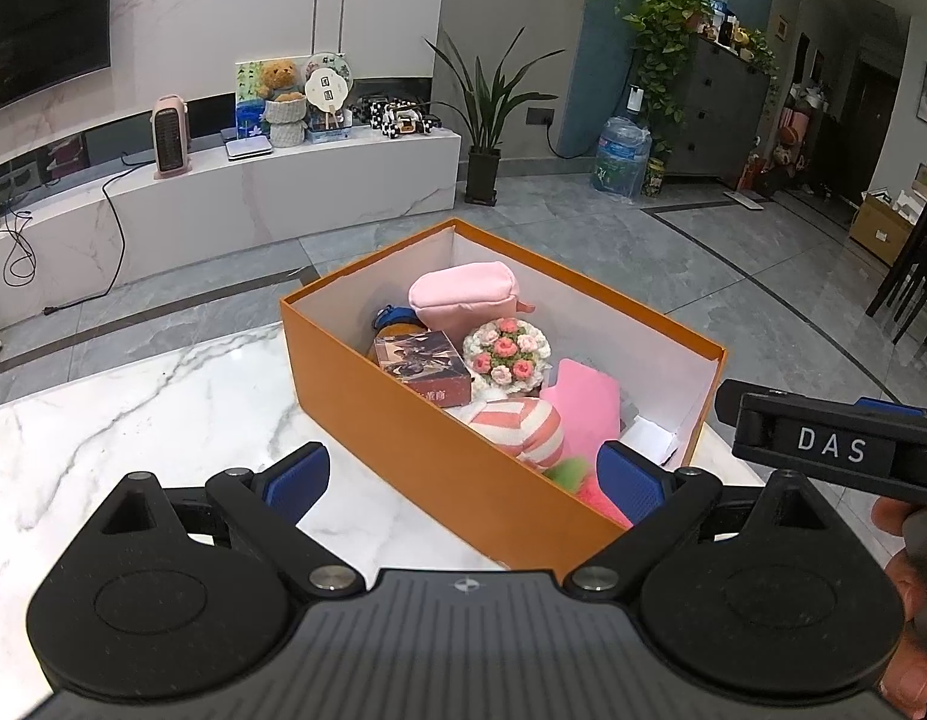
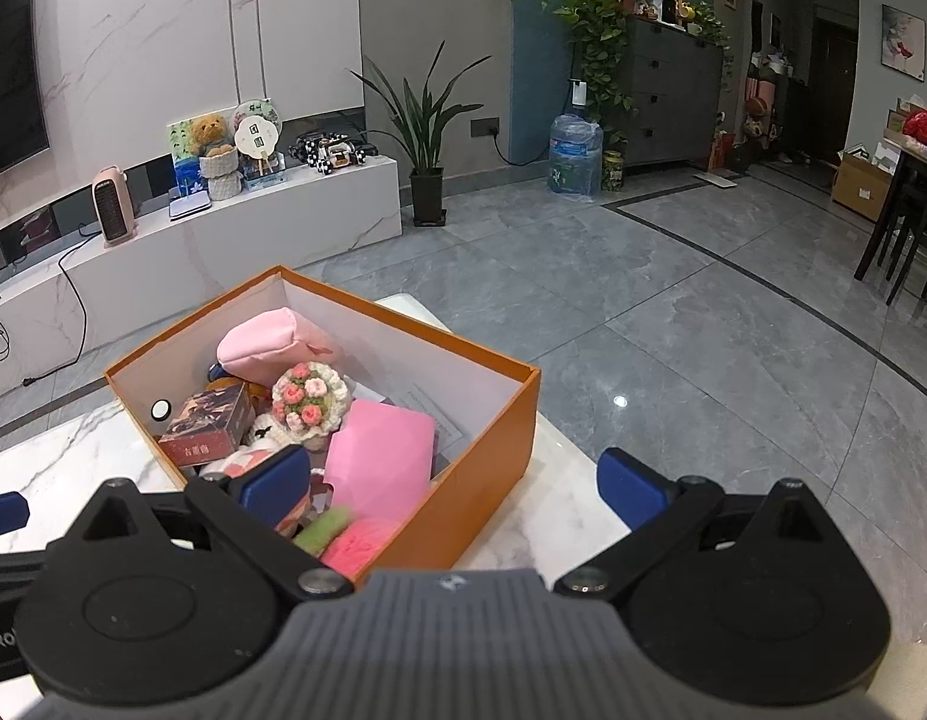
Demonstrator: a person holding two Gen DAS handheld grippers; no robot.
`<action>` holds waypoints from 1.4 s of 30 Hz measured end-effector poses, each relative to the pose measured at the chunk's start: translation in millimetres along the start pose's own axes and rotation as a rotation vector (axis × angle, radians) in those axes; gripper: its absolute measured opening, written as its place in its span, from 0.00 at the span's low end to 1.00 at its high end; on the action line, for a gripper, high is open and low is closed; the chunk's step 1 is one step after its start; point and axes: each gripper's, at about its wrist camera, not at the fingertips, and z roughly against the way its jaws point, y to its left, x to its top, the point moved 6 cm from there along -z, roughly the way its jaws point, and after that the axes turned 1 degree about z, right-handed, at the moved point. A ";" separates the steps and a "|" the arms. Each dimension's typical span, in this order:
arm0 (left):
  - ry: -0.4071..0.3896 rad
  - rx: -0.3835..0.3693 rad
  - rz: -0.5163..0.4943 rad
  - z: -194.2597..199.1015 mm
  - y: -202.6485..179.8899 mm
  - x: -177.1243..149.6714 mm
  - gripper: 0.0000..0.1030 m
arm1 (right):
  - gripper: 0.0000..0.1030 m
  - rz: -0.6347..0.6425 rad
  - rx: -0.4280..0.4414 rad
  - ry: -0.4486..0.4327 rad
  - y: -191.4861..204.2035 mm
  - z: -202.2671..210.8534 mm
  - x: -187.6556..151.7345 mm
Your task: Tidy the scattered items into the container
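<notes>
On the marble table (image 1: 133,396), an orange box (image 1: 427,450), open at the top, white inside. In it, at the far end, a pink pouch (image 1: 463,297) with something blue (image 1: 394,318) just beside. In the middle, a dark printed carton (image 1: 430,366) touching a crocheted flower bouquet (image 1: 507,357). Nearer, a pink flat piece (image 2: 382,459), a pink-and-white striped soft toy (image 1: 523,429), and pink and green fluff (image 2: 355,534) at the near corner. Also a small round white thing (image 2: 161,410) by the left wall.

Left gripper (image 1: 463,474) held above the near long wall, jaws wide apart, empty. Right gripper (image 2: 454,483) over the near corner, jaws also wide apart, holding nothing. A hand (image 1: 910,594) seen at the right edge of the left view.

Bare marble to the left of the box; on the right, only a narrow strip before the table edge.

Beyond, grey tiled floor (image 2: 643,300), a white TV bench (image 1: 295,180) with a teddy bear (image 1: 280,79) and a pink heater (image 1: 170,135), a potted plant (image 2: 427,120), a water bottle (image 2: 574,153).
</notes>
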 end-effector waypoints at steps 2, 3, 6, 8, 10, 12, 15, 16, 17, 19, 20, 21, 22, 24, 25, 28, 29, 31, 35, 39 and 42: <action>-0.001 0.000 0.000 -0.2 -0.1 0.1 1.00 | 0.99 0.000 -0.001 0.000 0.2 0.2 0.0; -0.001 0.000 0.000 -0.2 -0.8 0.4 1.00 | 0.99 0.000 -0.001 0.000 0.5 -0.1 -0.1; -0.001 0.001 0.001 -0.6 -1.3 0.5 1.00 | 0.99 0.000 -0.003 0.000 0.9 -0.5 -0.1; -0.001 0.001 0.000 -0.8 -0.2 0.0 1.00 | 0.99 0.000 -0.005 0.001 1.1 -1.0 -0.2; 0.000 0.001 0.000 -0.6 0.2 -0.1 1.00 | 0.99 0.000 -0.008 0.002 1.5 -1.6 -0.3; 0.001 0.001 0.000 -0.7 0.0 -0.2 1.00 | 0.99 -0.001 -0.012 0.003 1.9 -1.7 -0.4; 0.001 0.000 -0.002 -0.1 -0.4 -0.3 1.00 | 0.99 -0.002 -0.015 0.003 2.5 -1.7 -0.5; 0.001 0.000 -0.003 -0.3 -0.7 -0.5 1.00 | 0.99 -0.003 -0.015 0.003 2.6 -1.8 -0.4; 0.002 -0.001 -0.004 -0.1 -1.0 -0.6 1.00 | 0.99 -0.003 -0.015 0.003 2.9 -1.8 -0.4; 0.003 -0.002 -0.006 -0.5 -1.8 -1.0 1.00 | 0.99 -0.004 -0.013 0.003 3.6 -1.9 -0.3; 0.003 -0.003 -0.008 -0.5 -2.4 -1.2 1.00 | 0.99 -0.003 -0.010 0.002 4.3 -1.6 -0.4; 0.004 -0.004 -0.010 -0.5 -3.0 -1.5 1.00 | 0.99 -0.002 -0.007 0.001 4.7 -1.3 -0.5; 0.005 -0.005 -0.011 -0.5 -3.7 -1.8 1.00 | 0.99 0.000 -0.006 0.001 4.7 -0.9 -0.4; 0.007 -0.007 -0.015 -0.3 -4.8 -2.3 1.00 | 0.99 0.004 -0.005 0.001 5.6 -0.5 -0.8; 0.008 -0.008 -0.015 -0.2 -5.2 -2.5 1.00 | 0.99 0.005 -0.005 0.000 5.8 -0.5 -1.1; 0.007 -0.008 -0.016 0.2 -6.3 -3.0 1.00 | 0.99 0.006 -0.002 -0.001 5.5 -2.3 -4.2; 0.007 -0.007 -0.016 0.4 -6.9 -3.2 1.00 | 0.99 0.006 -0.002 -0.001 5.6 -2.1 -4.4; 0.006 -0.001 -0.018 1.0 -6.8 -3.4 1.00 | 0.99 0.007 -0.002 -0.001 5.3 -1.3 -4.4; 0.009 0.010 -0.022 0.7 -6.2 -3.3 1.00 | 0.99 0.009 -0.002 0.000 5.9 -0.5 -5.0; 0.007 0.007 -0.023 -0.6 -4.6 -3.6 1.00 | 0.99 0.009 -0.001 0.000 4.9 0.0 -4.7; 0.007 0.004 -0.025 -1.3 -5.3 -3.6 1.00 | 0.99 0.010 -0.001 0.000 4.0 0.7 -4.3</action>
